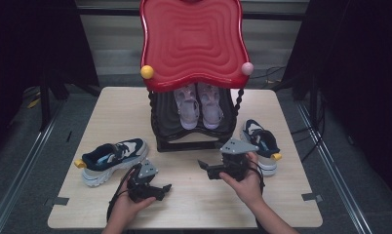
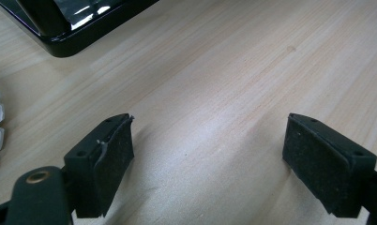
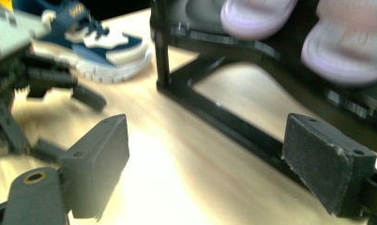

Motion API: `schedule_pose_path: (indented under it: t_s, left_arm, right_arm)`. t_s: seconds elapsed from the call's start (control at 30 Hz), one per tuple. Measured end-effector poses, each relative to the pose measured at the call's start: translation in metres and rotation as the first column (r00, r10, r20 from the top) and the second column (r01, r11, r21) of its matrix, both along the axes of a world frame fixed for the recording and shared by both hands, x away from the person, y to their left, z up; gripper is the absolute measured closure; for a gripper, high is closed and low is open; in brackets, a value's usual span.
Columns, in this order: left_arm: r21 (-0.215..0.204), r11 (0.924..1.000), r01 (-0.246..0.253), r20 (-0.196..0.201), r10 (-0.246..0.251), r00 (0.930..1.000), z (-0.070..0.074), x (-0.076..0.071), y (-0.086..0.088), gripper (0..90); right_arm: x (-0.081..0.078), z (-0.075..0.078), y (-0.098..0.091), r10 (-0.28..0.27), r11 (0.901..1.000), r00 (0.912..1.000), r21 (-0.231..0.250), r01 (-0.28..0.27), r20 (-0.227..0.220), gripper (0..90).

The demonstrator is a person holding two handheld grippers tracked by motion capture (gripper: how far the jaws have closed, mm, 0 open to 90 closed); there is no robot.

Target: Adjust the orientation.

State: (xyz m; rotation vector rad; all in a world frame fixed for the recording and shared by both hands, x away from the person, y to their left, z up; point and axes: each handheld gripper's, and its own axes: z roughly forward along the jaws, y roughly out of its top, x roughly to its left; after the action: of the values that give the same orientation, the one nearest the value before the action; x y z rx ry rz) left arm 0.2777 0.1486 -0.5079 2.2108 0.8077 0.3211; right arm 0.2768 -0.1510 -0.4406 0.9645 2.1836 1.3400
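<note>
A navy and white sneaker [image 1: 113,158] lies on the wooden table [image 1: 121,112] at the left; its mate [image 1: 260,139] sits to the right of a black shoe rack [image 1: 184,144]. A pair of lilac shoes [image 1: 199,105] rests on the rack's lower shelf, under its red wavy top [image 1: 191,44]. My left gripper [image 1: 165,190] is low over the table's front, open, with bare wood between its jaws [image 2: 207,159]. My right gripper [image 1: 206,168] is open in front of the rack, empty, facing the rack's base [image 3: 214,117] and the lilac shoes [image 3: 346,47].
A yellow ball [image 1: 147,72] and a pink ball [image 1: 247,68] sit at the red top's front corners. In the right gripper view the left sneaker [image 3: 102,47] and the left gripper [image 3: 18,79] lie further off. Dark curtains flank the table.
</note>
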Motion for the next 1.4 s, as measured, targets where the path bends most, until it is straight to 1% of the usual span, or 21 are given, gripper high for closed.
schedule_pose_path:
  t_s: [0.07,0.23,0.33,0.5,0.57,0.73,0.8,0.83,0.9,0.93,0.97,1.0,1.33,1.4]
  left_arm:
    - [0.0,1.0,0.0,0.0,0.0,1.0,0.0,0.0,0.0,16.0]
    - [0.0,1.0,0.0,0.001,0.0,1.0,0.0,0.0,0.0,16.0]
    - [0.0,1.0,0.0,0.0,0.0,1.0,0.0,0.0,0.0,16.0]
    - [-0.001,1.0,-0.001,0.0,0.001,1.0,0.0,0.0,0.0,16.0]
    - [0.0,1.0,-0.001,0.0,0.001,1.0,0.0,0.0,0.0,16.0]
    - [-0.003,1.0,0.0,-0.002,0.0,1.0,0.0,0.0,0.0,16.0]
    - [-0.003,1.0,0.0,-0.001,0.0,1.0,0.0,0.0,0.0,16.0]
    - [0.0,1.0,-0.001,0.001,0.001,1.0,0.0,0.0,0.0,16.0]
    - [-0.001,1.0,-0.001,0.0,0.001,1.0,0.0,0.0,0.0,16.0]
    - [-0.001,1.0,-0.001,0.0,0.001,1.0,0.0,0.0,0.0,16.0]
    - [-0.003,1.0,0.001,0.0,-0.001,1.0,0.0,0.0,0.0,16.0]
    - [-0.003,1.0,0.001,-0.001,-0.001,1.0,0.0,0.0,0.0,16.0]
    - [0.001,1.0,0.006,-0.003,-0.006,1.0,0.0,0.0,0.0,15.2]
    - [-0.005,1.0,0.001,-0.003,-0.001,1.0,0.0,-0.001,0.0,15.2]
  right_arm:
    - [-0.002,-0.005,-0.003,0.004,0.9998,0.9999,-0.018,-0.004,-0.016,14.5]
    - [-0.008,-0.021,-0.014,0.011,0.9992,0.9983,-0.039,-0.014,-0.056,14.5]
    - [-0.012,-0.029,-0.02,0.018,0.9981,0.9972,-0.058,-0.022,-0.073,14.5]
    - [-0.018,-0.047,-0.032,0.019,0.996,0.9914,-0.085,-0.03,-0.13,14.7]
    - [-0.021,-0.053,-0.038,0.028,0.9949,0.9867,-0.091,-0.043,-0.16,14.5]
    - [-0.027,-0.064,-0.045,0.016,0.992,0.9861,-0.12,-0.037,-0.165,14.5]
    - [-0.028,-0.068,-0.046,0.006,0.9914,0.9845,-0.128,-0.029,-0.175,14.6]
    - [-0.028,-0.068,-0.046,0.003,0.99,0.984,-0.138,-0.028,-0.178,14.7]
    - [-0.029,-0.068,-0.047,0.015,0.9901,0.9859,-0.135,-0.038,-0.167,14.4]
    - [-0.029,-0.068,-0.047,0.017,0.9891,0.9847,-0.141,-0.042,-0.173,14.4]
    - [-0.027,-0.069,-0.046,0.021,0.9828,0.9785,-0.175,-0.057,-0.205,12.7]
    - [-0.027,-0.07,-0.045,0.027,0.9807,0.9765,-0.184,-0.067,-0.214,12.5]
    - [-0.027,-0.07,-0.045,0.03,0.9794,0.9766,-0.189,-0.071,-0.213,12.2]
    - [-0.027,-0.07,-0.045,0.031,0.9794,0.9764,-0.188,-0.072,-0.214,12.2]
